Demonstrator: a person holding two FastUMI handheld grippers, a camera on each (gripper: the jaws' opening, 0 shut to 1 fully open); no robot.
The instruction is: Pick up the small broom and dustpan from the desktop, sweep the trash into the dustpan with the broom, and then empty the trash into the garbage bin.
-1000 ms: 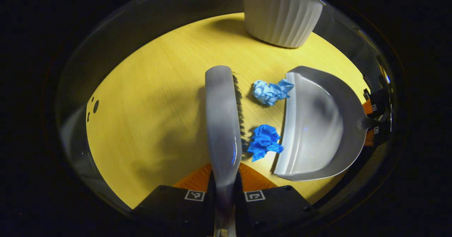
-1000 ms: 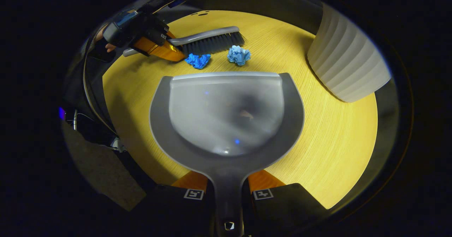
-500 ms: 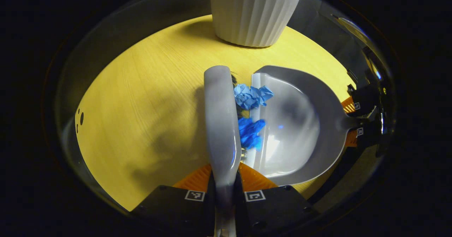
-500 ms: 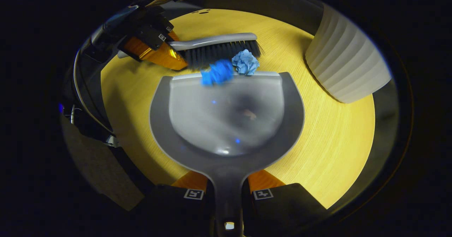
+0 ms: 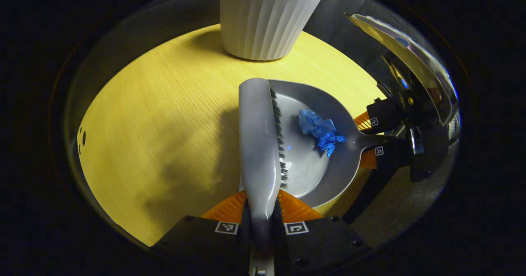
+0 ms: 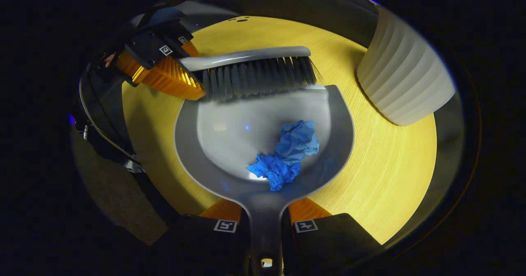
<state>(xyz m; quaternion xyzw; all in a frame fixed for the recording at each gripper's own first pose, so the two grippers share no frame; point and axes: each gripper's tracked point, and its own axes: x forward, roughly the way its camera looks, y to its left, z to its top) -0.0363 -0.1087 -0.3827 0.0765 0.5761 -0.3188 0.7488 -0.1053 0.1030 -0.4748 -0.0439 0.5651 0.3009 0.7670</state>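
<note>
My left gripper (image 5: pixel 261 210) is shut on the handle of the grey broom (image 5: pixel 259 140), whose dark bristles (image 6: pixel 259 78) stand at the front lip of the grey dustpan (image 6: pixel 230 132). My right gripper (image 6: pixel 265 212) is shut on the dustpan's handle; it also appears in the left gripper view as the far gripper (image 5: pixel 380 138). Two crumpled blue paper balls (image 6: pixel 285 154) lie together deep in the pan near its handle, seen too in the left gripper view as blue paper (image 5: pixel 320 130). The pan rests on the yellow wooden desktop (image 5: pixel 164 124).
A white ribbed garbage bin (image 5: pixel 265 19) stands at the far edge of the desktop, close beyond the pan's lip; in the right gripper view the bin (image 6: pixel 404 74) is to the right. The desktop's rounded edge runs close behind both grippers.
The broom swept toward the dustpan and pushed both blue paper balls off the desktop into the pan, where they slid to the back. The broom's bristles now stand at the pan's lip.
</note>
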